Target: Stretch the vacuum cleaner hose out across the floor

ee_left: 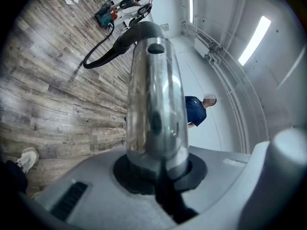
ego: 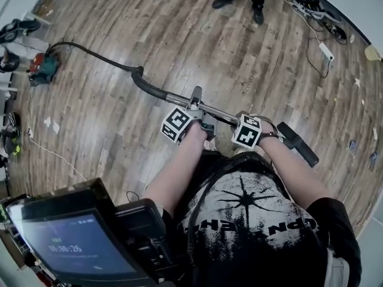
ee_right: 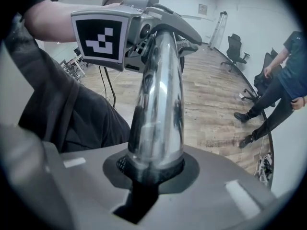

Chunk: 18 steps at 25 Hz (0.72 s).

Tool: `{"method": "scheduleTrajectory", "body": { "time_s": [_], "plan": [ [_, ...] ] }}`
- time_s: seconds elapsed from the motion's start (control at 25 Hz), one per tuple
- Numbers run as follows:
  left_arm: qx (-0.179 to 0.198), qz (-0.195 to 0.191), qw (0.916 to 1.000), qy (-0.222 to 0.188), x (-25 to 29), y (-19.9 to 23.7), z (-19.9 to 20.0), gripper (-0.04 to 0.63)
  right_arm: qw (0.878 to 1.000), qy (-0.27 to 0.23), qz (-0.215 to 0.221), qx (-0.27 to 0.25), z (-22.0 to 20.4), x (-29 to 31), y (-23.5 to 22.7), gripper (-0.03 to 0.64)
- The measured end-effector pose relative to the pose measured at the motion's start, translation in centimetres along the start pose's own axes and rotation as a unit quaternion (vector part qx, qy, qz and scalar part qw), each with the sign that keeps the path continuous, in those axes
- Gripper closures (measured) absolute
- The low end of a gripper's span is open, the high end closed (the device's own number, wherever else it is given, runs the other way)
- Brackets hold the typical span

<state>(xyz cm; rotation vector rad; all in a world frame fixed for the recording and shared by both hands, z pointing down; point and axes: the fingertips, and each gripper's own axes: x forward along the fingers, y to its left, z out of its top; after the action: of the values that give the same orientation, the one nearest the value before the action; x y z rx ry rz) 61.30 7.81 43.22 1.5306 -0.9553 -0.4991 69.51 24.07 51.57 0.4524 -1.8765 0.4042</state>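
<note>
Status: both tools are clenched on the chrome wand tube (ego: 179,99). The left tool (ego: 200,115) grasps it nearer the hose end; the right tool (ego: 254,124) grasps it just beside, nearer the black end piece (ego: 298,143). Each gripper view shows the tube (ee_left: 153,95) seated between the jaws with no gap.

Location of the hose: the black hose (ego: 96,54) runs over the wooden floor (ego: 149,28) from the vacuum cleaner body (ego: 43,69), at the head view's left edge, to the black bend at the far end of the wand.

Progress, as a judgement:
- Done: most of the hose appears drawn out, well away from the cleaner body.
- Left: the left gripper view shows a slack curve in the hose (ee_left: 98,56). Pulling the wand further from the body should straighten it.

Writing and labels:
- The screen (ego: 75,247) at lower left shows timer-like digits, too blurred to read reliably.
- The shirt print has letters, inverted and partly hidden; not legible.
- The marker cube (ee_right: 100,35) carries a black-and-white square pattern, no text.
- No brand is readable on the cleaner.
</note>
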Motion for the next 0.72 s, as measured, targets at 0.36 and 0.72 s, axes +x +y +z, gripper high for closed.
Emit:
{"method": "scheduleTrajectory", "body": {
  "time_s": [0.36,0.72],
  "plan": [
    [0.0,-0.001,0.9989,0.047,1.8,0.8,-1.9,0.543,1.0,0.011,0.001,0.023,-1.4,0.3,-0.7,0.543],
    [0.006,-0.031,0.9929,0.115,3.2,0.9,-7.3,0.44,1.0,0.028,0.011,0.0,-6.3,0.6,-2.3,0.543]
  ]
}}
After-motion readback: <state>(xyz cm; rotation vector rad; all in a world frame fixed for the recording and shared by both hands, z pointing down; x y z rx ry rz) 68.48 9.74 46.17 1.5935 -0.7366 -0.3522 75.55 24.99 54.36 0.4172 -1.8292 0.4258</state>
